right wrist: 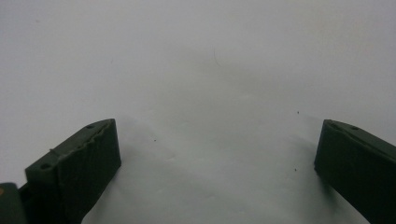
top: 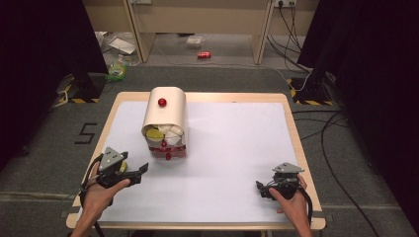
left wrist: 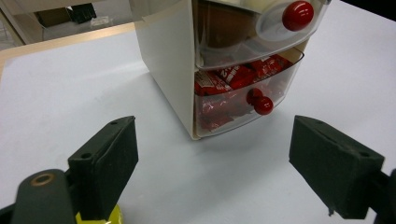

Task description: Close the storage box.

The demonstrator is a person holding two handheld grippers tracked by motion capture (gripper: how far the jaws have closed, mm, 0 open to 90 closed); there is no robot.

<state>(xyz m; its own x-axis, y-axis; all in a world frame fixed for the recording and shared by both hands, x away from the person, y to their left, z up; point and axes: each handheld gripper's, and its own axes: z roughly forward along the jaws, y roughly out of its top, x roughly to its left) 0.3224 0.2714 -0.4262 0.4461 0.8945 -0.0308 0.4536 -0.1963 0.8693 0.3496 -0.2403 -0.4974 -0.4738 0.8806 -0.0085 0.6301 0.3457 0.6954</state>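
Drawer unit [top: 165, 123], a small cream cabinet with clear-fronted drawers, is set on the far left part of the white table [top: 232, 148], its fronts turned toward the near edge. Its lower drawer [left wrist: 243, 95], packed with red wrappers, is seen pulled slightly out, with a red knob [left wrist: 263, 105] standing proud at its middle; an upper drawer knob [left wrist: 297, 15] sits above it. From the left gripper [top: 129, 173], the knob lies ahead and a little to the right, near but not touching, and the drawer's sliding axis runs toward the near edge. The left gripper's jaws are spread wide, nothing between them. The right gripper [top: 264, 190] is held well apart at the near right, its jaws likewise spread over bare table. The left gripper is judged the nearer one for any pull on the knob.
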